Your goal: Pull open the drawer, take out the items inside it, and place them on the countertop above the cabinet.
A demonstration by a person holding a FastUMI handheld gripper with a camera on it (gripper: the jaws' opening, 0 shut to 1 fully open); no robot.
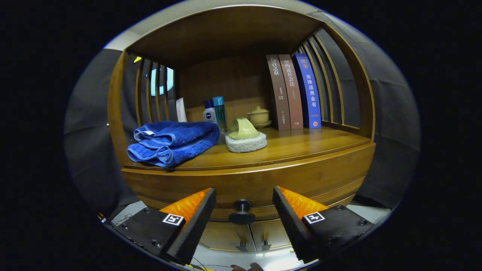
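Facing the closed drawer (248,184), the gripper (244,210) is open, its fingers on both sides of the dark knob (241,213), not touching it.

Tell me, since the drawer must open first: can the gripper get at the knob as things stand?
Probably yes. The gripper is open with the knob between its fingers, and nothing lies between them. The drawer is shut.
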